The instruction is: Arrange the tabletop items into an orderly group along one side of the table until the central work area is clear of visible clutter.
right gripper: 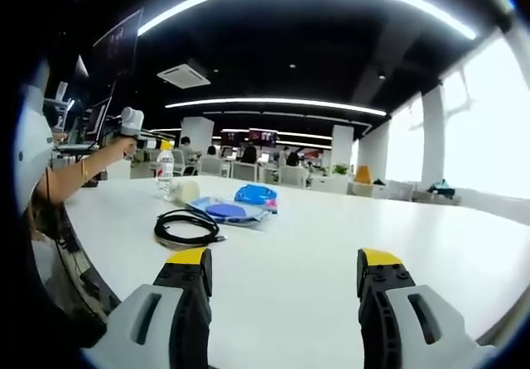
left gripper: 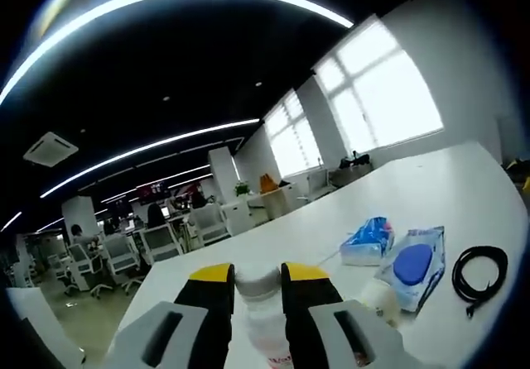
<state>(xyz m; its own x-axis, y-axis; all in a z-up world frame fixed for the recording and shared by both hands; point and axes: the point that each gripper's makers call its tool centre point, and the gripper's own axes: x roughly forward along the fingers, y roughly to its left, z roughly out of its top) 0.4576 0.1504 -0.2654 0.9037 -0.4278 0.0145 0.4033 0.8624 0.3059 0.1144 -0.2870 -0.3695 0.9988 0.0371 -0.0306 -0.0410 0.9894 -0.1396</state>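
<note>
In the left gripper view we see the left gripper (left gripper: 257, 284) with its fingers closed around a clear bottle (left gripper: 257, 290) over the white worktop (left gripper: 464, 187); close by lie a wipes pack (left gripper: 416, 264), a tissue pack (left gripper: 368, 242) and a coiled black cable (left gripper: 479, 271); the right gripper view adds the right gripper (right gripper: 284, 274), fingers wide apart and holding nothing, low over bare worktop, with those things grouped near its far edge.

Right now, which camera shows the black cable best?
The left gripper view shows the black cable best: you look down on its whole coiled loop on the white table. The right gripper view sees the cable low and flattened, beside the blue packs.
</note>
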